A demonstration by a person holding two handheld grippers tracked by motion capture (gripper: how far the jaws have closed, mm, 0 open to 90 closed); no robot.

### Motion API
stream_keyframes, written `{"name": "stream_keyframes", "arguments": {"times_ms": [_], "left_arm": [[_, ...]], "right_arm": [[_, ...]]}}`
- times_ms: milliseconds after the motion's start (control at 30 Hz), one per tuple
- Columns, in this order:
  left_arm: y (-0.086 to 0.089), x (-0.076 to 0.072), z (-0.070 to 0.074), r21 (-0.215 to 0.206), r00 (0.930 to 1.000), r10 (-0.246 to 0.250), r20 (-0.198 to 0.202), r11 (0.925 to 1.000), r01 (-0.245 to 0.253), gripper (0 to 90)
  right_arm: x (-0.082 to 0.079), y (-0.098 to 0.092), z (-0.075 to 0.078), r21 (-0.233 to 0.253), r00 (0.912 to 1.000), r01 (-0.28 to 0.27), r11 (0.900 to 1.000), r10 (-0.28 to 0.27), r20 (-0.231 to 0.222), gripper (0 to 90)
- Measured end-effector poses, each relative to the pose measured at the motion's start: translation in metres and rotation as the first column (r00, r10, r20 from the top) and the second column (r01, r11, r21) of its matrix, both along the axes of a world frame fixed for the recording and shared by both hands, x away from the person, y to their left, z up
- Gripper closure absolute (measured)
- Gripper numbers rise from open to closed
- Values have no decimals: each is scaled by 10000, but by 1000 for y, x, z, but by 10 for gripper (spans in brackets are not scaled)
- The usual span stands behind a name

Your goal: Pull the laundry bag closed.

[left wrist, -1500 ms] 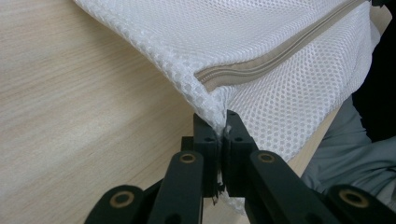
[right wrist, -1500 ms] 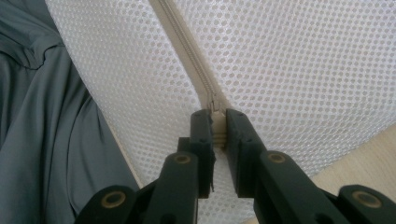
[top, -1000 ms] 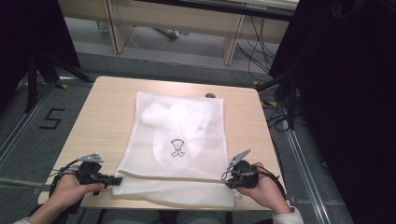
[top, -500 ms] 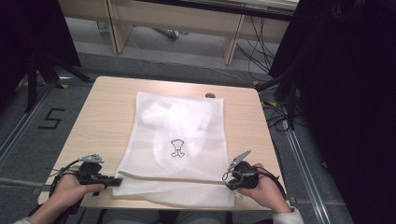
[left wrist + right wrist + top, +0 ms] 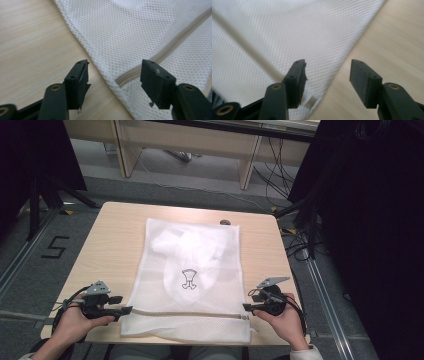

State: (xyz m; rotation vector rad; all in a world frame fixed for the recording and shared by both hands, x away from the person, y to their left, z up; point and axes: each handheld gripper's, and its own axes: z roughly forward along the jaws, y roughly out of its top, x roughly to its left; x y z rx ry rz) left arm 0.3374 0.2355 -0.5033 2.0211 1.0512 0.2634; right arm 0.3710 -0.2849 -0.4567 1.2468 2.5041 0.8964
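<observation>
- Wooden table (image 5: 115, 245) is carrying a mesh bag (image 5: 192, 270), lying flat with its zip (image 5: 190, 314) along the near edge.
- Left gripper (image 5: 125, 310) is waiting with jaws spread, straddling the bag's side seam at the zip end (image 5: 122, 80).
- Right gripper (image 5: 246, 307) is doing likewise, jaws spread over the opposite edge (image 5: 337, 72).
- Advice: both should be biting seam and zip tape together, squarely, before lifting evenly.

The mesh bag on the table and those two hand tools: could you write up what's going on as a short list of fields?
item: white mesh laundry bag, lying flat on the wooden table
contents: white cloth inside, with a small dark print
zipper: beige zipper running across the bag's near end
left gripper: jaws open, at the bag's left edge beside the zipper's end
right gripper: jaws open, at the bag's right edge
holding: neither gripper grips the bag
</observation>
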Motion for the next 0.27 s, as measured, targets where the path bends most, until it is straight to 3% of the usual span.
{"name": "stream_keyframes", "arguments": {"times_ms": [100,133,167,233,267], "left_arm": [[1,0,0,59,9999,78,-133,10000,-77,326],[0,0,0,30,9999,120,18,9999,-120,323],[1,0,1,139,10000,-28,-5,9999,28,321],[-2,0,1,-143,10000,2,61,9999,-1,322],[-1,1,2,82,9997,-215,72,9997,214,324]], "right_arm": [[0,-5,1,621,9955,942,9936,-948,56,442],[-2,-5,0,821,9925,1223,9891,-1216,-135,436],[-2,-6,-2,694,9902,1398,9877,-1393,-124,439],[-5,-7,1,765,9852,1640,9835,-1593,-635,443],[-4,-9,-1,1200,9867,1428,9824,-1318,-953,444]]}}
